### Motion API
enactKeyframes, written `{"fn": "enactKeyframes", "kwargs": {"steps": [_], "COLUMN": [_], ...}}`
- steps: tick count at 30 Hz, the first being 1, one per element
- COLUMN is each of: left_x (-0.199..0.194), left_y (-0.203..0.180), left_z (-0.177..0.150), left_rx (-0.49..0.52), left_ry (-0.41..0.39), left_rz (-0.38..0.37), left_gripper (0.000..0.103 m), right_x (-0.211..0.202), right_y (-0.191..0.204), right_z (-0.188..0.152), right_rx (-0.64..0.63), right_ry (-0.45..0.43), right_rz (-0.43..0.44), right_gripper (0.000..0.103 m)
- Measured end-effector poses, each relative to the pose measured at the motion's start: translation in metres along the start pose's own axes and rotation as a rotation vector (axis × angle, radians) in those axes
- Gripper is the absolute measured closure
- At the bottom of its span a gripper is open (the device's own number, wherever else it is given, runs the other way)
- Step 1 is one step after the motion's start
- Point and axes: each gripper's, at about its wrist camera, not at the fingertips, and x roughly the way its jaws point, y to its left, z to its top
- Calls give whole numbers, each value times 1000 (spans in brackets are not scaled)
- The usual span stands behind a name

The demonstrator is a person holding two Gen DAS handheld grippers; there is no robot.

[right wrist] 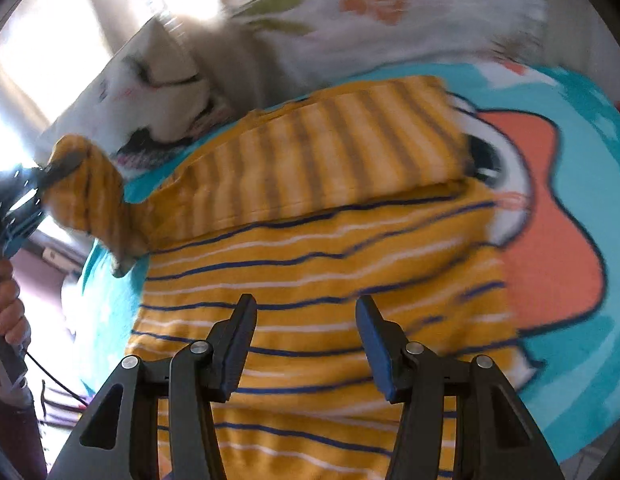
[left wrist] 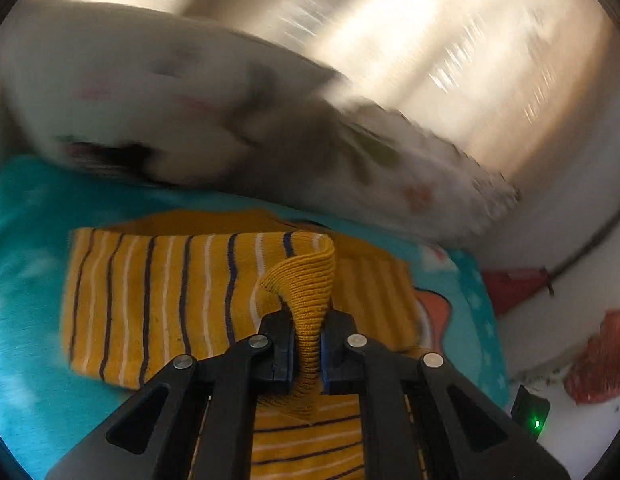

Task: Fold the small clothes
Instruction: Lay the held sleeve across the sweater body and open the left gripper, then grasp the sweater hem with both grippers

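A small mustard-yellow sweater (right wrist: 310,264) with navy and white stripes lies on a teal blanket (right wrist: 582,128); one part is folded over across its far side. My left gripper (left wrist: 307,344) is shut on the ribbed cuff of the sweater's sleeve (left wrist: 305,288) and holds it lifted above the garment (left wrist: 157,300). In the right wrist view that gripper (right wrist: 41,176) shows at the far left, holding the raised sleeve (right wrist: 89,200). My right gripper (right wrist: 305,320) is open and empty, just above the sweater's body.
The teal blanket (left wrist: 25,320) has an orange cartoon fish print (right wrist: 550,240). White patterned pillows (left wrist: 129,92) lie beyond the sweater. A white sheet with red prints (left wrist: 590,364) lies to the right. Both views are motion-blurred.
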Motion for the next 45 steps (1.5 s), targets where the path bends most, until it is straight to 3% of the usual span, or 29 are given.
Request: {"fn": "enactKeyframes", "kwargs": {"steps": [4, 10, 15, 19, 24, 32, 35, 39, 45], "left_x": [74, 158, 189, 166, 91, -19, -46, -65, -60], "left_y": [-70, -136, -137, -130, -98, 1, 27, 44, 62], "left_z": [-5, -27, -40, -48, -59, -115, -137, -154, -162], "left_rx": [65, 152, 95, 87, 64, -205, -288, -355, -348], "left_ry": [100, 213, 267, 238, 132, 17, 6, -19, 0], "left_rz": [-43, -41, -2, 21, 153, 445, 525, 543, 515], "left_gripper": [95, 93, 69, 50, 34, 31, 31, 31, 30], "right_x": [-20, -43, -44, -41, -26, 12, 43, 79, 44], "right_y": [-54, -127, -165, -170, -162, -110, -88, -89, -96], "right_z": [-6, -10, -7, 2, 20, 56, 72, 88, 80], "right_rx": [80, 168, 200, 179, 116, -75, -151, -135, -92], "right_ry": [-20, -30, -12, -7, 5, 26, 34, 76, 23], "right_rz": [-39, -94, -102, -91, -39, 102, 94, 75, 8], "right_gripper": [47, 47, 47, 47, 47, 47, 47, 48, 46]}}
